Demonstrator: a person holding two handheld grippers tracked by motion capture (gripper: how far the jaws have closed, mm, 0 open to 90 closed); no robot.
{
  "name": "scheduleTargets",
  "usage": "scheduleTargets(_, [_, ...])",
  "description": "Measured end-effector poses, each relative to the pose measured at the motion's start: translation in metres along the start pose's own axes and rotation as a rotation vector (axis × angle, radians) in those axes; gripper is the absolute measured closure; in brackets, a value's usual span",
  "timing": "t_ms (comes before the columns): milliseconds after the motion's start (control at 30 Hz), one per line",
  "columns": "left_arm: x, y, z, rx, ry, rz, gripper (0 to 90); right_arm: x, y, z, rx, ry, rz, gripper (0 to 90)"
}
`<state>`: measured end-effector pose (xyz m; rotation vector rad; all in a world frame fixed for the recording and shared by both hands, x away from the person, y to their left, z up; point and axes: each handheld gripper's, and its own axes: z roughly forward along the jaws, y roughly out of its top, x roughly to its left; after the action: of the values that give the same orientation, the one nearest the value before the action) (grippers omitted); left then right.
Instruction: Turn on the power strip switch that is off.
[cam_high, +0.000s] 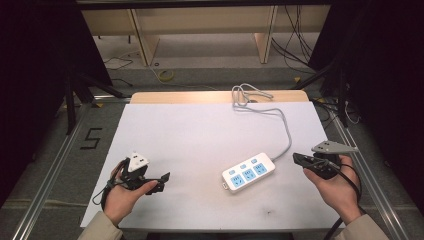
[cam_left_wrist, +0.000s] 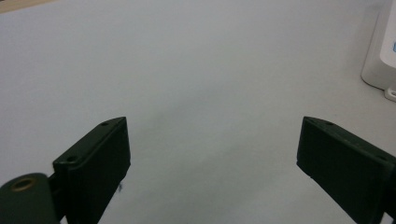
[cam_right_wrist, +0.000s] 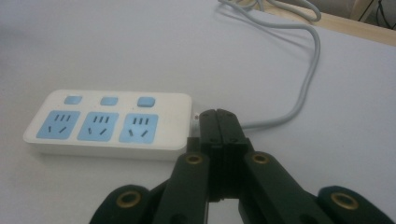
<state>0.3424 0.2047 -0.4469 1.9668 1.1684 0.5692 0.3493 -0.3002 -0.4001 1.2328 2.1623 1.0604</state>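
Note:
A white power strip (cam_high: 248, 172) with three blue sockets and three blue switches lies flat on the white table top (cam_high: 200, 135), right of centre. Its grey cable (cam_high: 287, 132) runs from the far end toward the back edge. My right gripper (cam_high: 297, 158) rests just right of the strip, pointing at its cable end. In the right gripper view the jaws (cam_right_wrist: 219, 116) are pressed together with nothing between them, the tip close to the power strip (cam_right_wrist: 109, 123). My left gripper (cam_high: 162, 183) sits at the front left with its jaws wide apart (cam_left_wrist: 212, 140) over bare table. The power strip's corner (cam_left_wrist: 380, 56) lies farther off.
The cable's spare length lies coiled (cam_high: 245, 95) at the back edge on a wooden strip (cam_high: 200, 96). Metal rails (cam_high: 55, 165) flank the table. Beyond it, loose cables (cam_high: 295, 45) lie on the floor, and a "5" mark (cam_high: 91, 138) is at the left.

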Motion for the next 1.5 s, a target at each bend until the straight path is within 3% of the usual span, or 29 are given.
scheduleTargets(1500, [0.0, 0.0, 0.001, -0.001, 0.004, 0.008, 9.9, 0.005, 0.018, 0.016, 0.036, 0.026, -0.017, 90.0])
